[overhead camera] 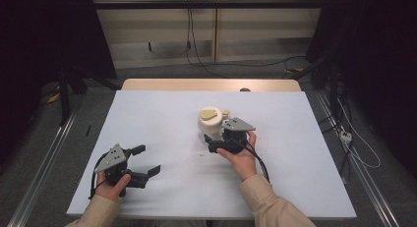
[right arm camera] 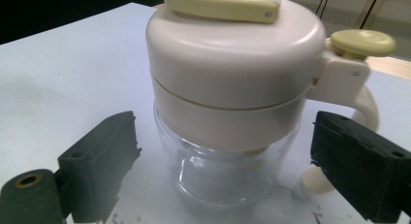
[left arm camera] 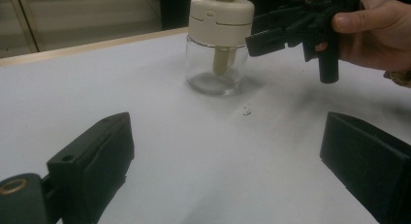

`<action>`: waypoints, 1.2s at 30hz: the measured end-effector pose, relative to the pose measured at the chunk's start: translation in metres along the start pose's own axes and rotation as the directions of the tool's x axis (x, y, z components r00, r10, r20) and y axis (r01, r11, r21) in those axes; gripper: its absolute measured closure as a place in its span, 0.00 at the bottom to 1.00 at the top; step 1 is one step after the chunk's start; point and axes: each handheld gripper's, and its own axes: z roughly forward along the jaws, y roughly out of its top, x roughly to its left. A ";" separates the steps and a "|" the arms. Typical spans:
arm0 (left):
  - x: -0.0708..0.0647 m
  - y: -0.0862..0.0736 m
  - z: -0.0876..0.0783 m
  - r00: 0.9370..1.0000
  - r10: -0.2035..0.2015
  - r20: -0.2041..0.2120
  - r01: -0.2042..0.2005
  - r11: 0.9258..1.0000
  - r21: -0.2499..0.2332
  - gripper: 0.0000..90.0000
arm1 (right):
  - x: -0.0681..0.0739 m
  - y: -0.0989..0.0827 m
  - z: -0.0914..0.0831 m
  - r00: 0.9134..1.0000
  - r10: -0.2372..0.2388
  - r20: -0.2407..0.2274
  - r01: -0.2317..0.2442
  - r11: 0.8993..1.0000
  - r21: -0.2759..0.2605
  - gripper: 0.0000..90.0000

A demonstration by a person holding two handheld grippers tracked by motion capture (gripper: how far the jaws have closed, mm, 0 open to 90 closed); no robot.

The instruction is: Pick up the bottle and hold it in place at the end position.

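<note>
My left gripper rests spread and empty at the near left of the table; the jar, glass-bodied with a cream lid, stands mid-table; my right gripper brackets it, jaws apart, not yet touching. I judge the glass slippery and fragile, the lid top-heavy; I'd clamp the cream band under the lid. The handle's foot is partly hidden behind one jaw; the contents are unclear.

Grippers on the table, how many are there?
2. The left gripper sits open near the table's front left; the right gripper is open around the cream-lidded glass jar at the middle.
</note>
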 end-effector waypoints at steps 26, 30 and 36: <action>0.001 0.006 0.005 0.999 -0.036 0.036 0.035 0.999 0.013 0.05 | -0.021 0.021 -0.047 0.996 0.057 -0.071 -0.057 0.998 -0.004 0.51; -0.001 0.010 0.008 0.998 -0.031 0.048 0.030 0.999 0.010 0.05 | -0.022 0.028 -0.049 0.994 0.045 -0.097 -0.048 0.999 -0.019 0.66; 0.002 0.012 0.009 0.998 -0.050 0.039 0.050 0.999 0.001 0.05 | -0.022 0.039 -0.049 0.996 0.001 -0.087 -0.004 0.999 -0.038 0.77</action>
